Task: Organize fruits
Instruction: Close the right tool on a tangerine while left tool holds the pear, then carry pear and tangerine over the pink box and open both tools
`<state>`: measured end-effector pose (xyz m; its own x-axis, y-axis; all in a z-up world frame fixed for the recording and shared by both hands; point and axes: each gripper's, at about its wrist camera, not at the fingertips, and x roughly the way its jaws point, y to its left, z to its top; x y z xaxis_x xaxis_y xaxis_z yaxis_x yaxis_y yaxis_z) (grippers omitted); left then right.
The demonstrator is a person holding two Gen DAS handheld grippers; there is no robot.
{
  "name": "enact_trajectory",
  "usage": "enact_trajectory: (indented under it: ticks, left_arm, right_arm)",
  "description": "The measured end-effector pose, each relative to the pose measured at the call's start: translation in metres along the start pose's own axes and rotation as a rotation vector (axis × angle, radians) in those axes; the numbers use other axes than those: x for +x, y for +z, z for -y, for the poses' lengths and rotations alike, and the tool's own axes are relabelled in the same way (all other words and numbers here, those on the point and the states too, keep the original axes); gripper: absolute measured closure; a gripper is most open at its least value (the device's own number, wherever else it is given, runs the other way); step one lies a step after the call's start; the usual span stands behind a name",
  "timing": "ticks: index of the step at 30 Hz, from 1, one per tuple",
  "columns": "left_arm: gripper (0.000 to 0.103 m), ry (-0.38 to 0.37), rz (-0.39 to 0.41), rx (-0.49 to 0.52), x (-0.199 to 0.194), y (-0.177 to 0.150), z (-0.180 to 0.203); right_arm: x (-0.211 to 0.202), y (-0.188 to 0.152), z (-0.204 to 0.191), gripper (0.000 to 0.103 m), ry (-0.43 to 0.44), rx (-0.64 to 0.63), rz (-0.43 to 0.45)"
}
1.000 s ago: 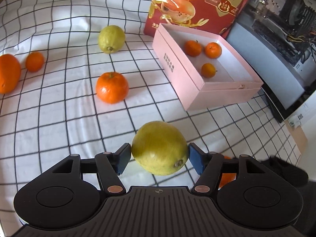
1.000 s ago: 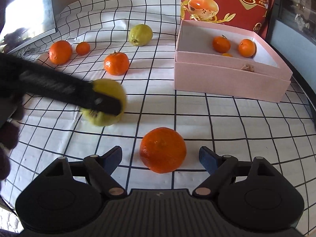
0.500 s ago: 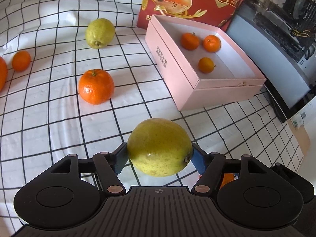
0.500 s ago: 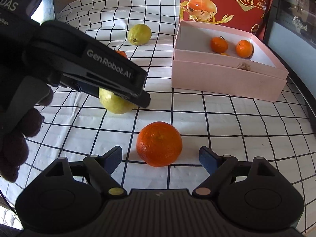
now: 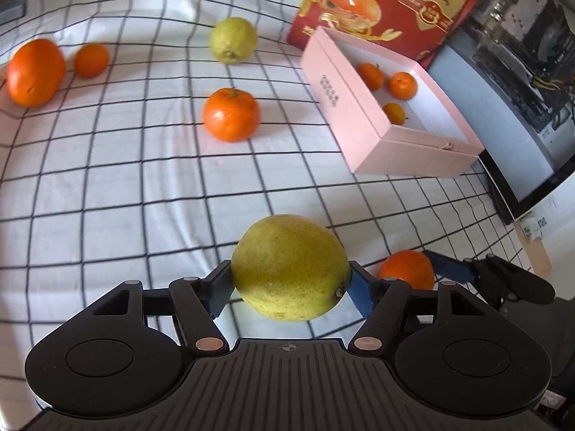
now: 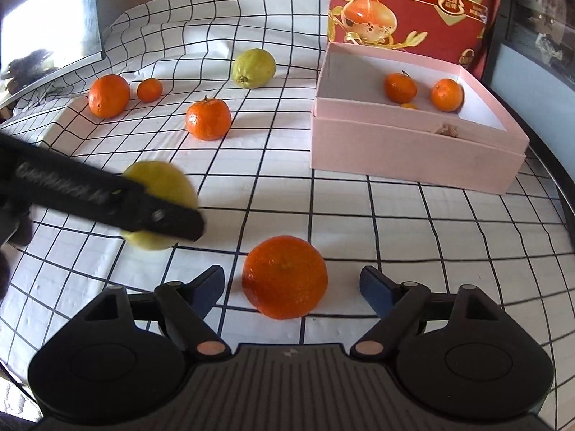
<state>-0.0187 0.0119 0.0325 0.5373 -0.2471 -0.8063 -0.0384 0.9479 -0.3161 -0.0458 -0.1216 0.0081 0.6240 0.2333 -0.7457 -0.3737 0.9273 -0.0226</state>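
Left gripper (image 5: 290, 289): clamped on the yellow lemon (image 5: 290, 267), both blue pads pressed to its sides; jaws stand wide because the fruit is wide

Lemon's place: low centre of the left wrist view, seemingly just above the checked cloth (image 5: 143, 165); its stem nub sits at the right pad, so its long axis runs across the jaws

Right gripper (image 6: 291, 285): jaws closing around the big orange (image 6: 285, 276), with cloth visible between each pad and the fruit, so nothing is gripped yet

Orange's place: bottom centre of the right wrist view, resting on the cloth squarely between the two fingers

Key relation: the pink box (image 5: 363, 143) lies to the upper right of the held lemon in the left wrist view, its long side running away up the frame

Box contents: three small oranges, with bare floor left

Which hand is nearer: judged from both views, the right gripper sits a little closer to the box's near wall (image 6: 413, 158) than the left

Likely next need: lift the lemon up and rightward to clear the rim
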Motion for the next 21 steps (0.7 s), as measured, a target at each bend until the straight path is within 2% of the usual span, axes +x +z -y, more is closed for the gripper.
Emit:
enact_trajectory:
  ticks: [1, 5, 8, 14, 21]
  left_arm:
    - [0.031, 0.001, 0.001, -0.008, -0.001, -0.001, -0.002]
    - [0.031, 0.001, 0.005, -0.045, -0.006, -0.004, -0.009]
    - [0.031, 0.005, 0.005, -0.051, -0.007, -0.005, -0.011]
    - [0.031, 0.004, 0.001, -0.044, -0.007, -0.005, -0.008]
    - [0.031, -0.015, -0.014, -0.016, -0.003, -0.007, 0.004]
  right_arm:
    - [0.001, 0.001, -0.001, 0.026, 0.002, -0.012, 0.002]
    - [0.004, 0.007, -0.006, 0.049, 0.015, -0.044, 0.009]
    - [0.006, 0.009, -0.004, 0.056, 0.004, -0.043, 0.012]
    - [0.006, 0.010, 0.000, 0.058, 0.019, -0.029, 0.020]
    - [-0.001, 0.008, 0.024, 0.058, -0.025, 0.025, 0.018]
